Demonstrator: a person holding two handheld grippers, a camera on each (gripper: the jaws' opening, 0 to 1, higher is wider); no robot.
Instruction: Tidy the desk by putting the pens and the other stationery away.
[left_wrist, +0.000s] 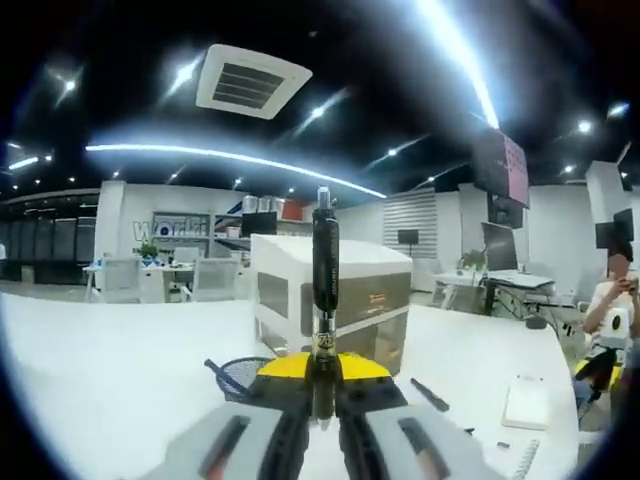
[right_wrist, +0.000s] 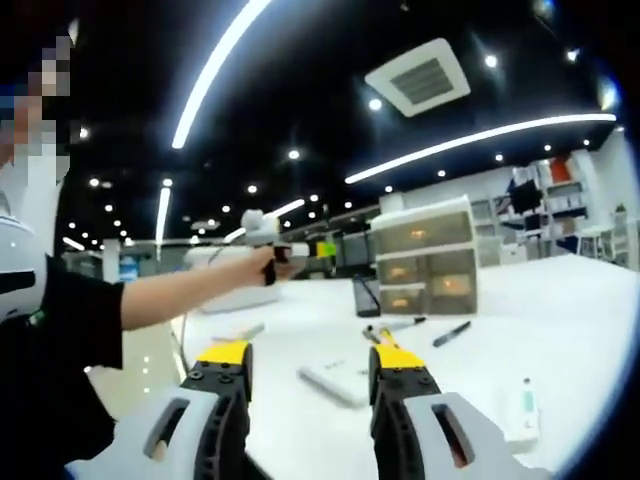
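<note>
- Left gripper view: the left tool (left_wrist: 323, 392) is clamped on a black pen (left_wrist: 325, 290), which stands upright between the yellow-tipped jaws with its tip pointing up.
- Behind the pen, a white drawer unit (left_wrist: 345, 300) with translucent drawer fronts sits on the white worktop (left_wrist: 110, 370).
- Just left of the jaws, a dark mesh pen holder (left_wrist: 240, 375) rests on the worktop, partly hidden by the tool.
- To the right, a black marker (left_wrist: 430, 394) lies flat on the worktop; further right lies a white notepad (left_wrist: 526, 402), well apart from the marker.
- Right gripper view: the right tool (right_wrist: 309, 377) has its jaws apart, with nothing between them, held above the worktop (right_wrist: 560, 310).
- The person's hand (right_wrist: 275, 265) reaches in from the left holding the left tool (right_wrist: 300, 250) near the drawer unit (right_wrist: 425, 255).
- On the worktop beyond the jaws lie a white notepad (right_wrist: 335, 384), a black marker (right_wrist: 452, 333) and, near the right edge, a small white tube-like item (right_wrist: 525, 405) whose kind I cannot tell.
</note>
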